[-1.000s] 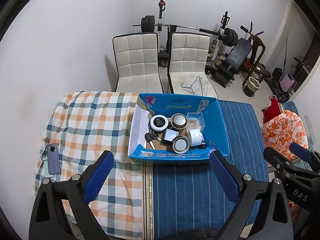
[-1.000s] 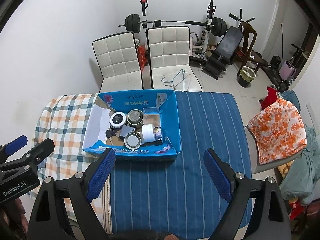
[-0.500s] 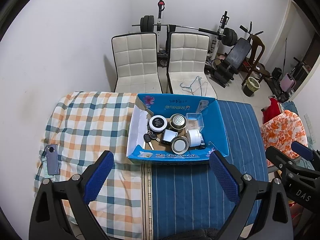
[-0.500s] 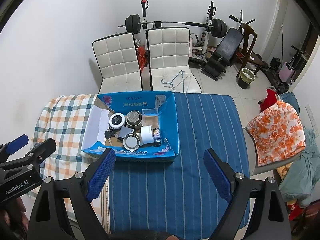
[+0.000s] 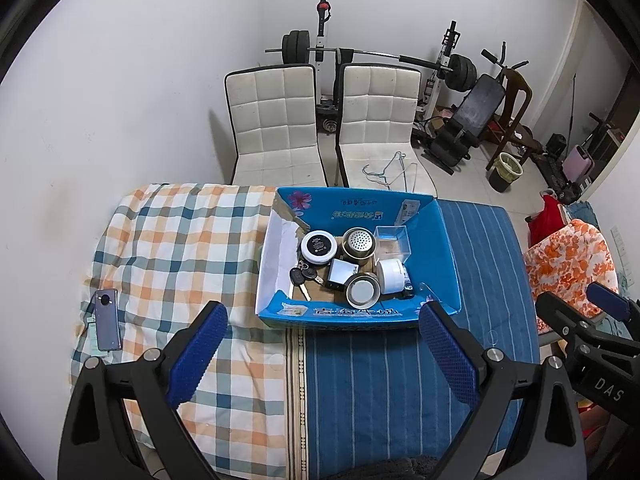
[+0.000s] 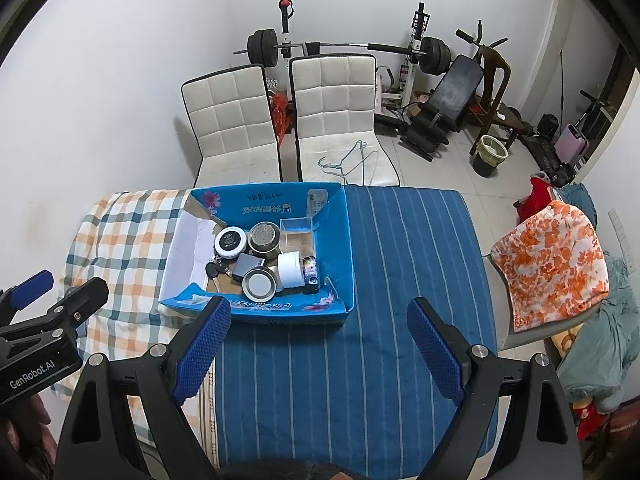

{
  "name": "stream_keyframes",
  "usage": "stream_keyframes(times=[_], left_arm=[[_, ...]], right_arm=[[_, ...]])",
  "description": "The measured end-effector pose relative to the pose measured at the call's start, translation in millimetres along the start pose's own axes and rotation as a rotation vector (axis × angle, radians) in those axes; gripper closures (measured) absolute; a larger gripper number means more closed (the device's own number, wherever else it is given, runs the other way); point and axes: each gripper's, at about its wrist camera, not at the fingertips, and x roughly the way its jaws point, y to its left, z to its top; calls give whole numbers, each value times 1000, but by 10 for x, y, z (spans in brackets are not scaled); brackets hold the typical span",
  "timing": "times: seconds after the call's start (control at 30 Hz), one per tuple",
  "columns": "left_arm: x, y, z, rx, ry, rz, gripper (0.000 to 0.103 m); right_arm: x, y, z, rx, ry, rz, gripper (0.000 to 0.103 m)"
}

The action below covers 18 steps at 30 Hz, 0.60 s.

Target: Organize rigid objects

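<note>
Both tools are spread wide with nothing in them. The left tool (image 5: 322, 354) hovers over the seam where the plaid cloth (image 5: 180, 236) meets the blue striped cloth (image 5: 384, 392); the right tool (image 6: 318, 350) sits over the stripes, with loads of bare fabric on its right out to the tabletop edge. Both are held level, pointing forward. Just past the fingertips is the blue cardboard box (image 5: 358, 314), near wall facing them, holding 2 metal tins, a white jar (image 5: 391, 276), a black-lidded jar (image 5: 319, 246), keys (image 5: 302, 276) and a clear plastic box (image 5: 393, 239). A phone (image 5: 107, 319) lies well off left near the plaid edge.
</note>
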Motion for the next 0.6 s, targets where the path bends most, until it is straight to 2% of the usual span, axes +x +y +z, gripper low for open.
stream_keyframes(times=[0.6], left_arm=[[18,32,13,6,6,5,5]], right_arm=[[-16,20,39,2,-6,-8,11]])
